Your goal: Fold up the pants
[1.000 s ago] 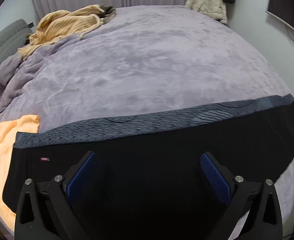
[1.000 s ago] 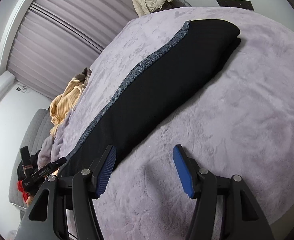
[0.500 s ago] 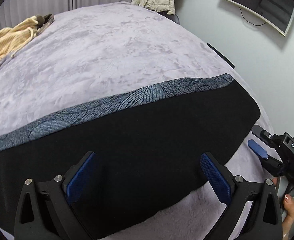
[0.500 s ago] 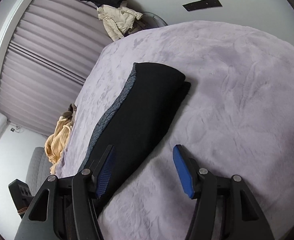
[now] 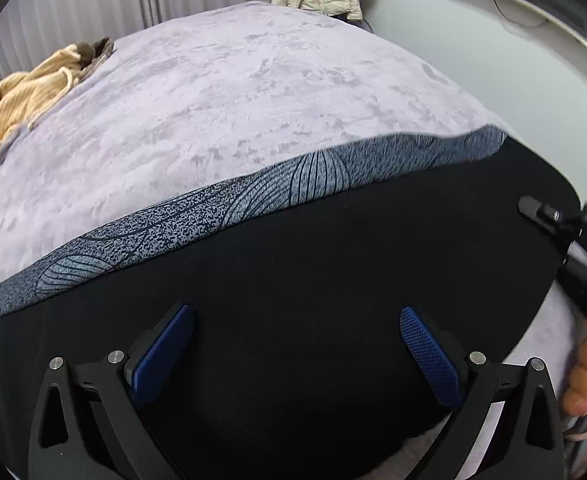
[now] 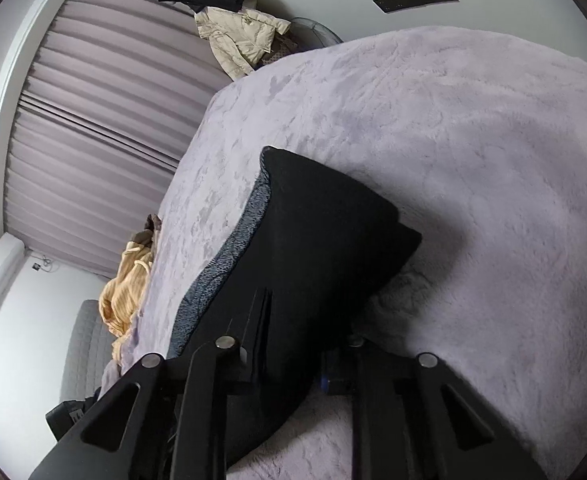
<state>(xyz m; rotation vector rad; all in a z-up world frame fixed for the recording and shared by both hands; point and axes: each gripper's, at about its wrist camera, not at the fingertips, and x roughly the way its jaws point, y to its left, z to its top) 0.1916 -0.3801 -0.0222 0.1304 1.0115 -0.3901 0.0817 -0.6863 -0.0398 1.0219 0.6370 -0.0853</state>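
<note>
Pants [image 6: 317,248], near end hidden by right claw [image 6: 293,364]

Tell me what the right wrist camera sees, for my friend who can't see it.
The right tongs have just been closing and now pinch the near edge of the black pants, which lie folded lengthwise on a fluffy lilac blanket. Behind are grey curtains, a cream jacket and a crumpled yellow garment.
</note>
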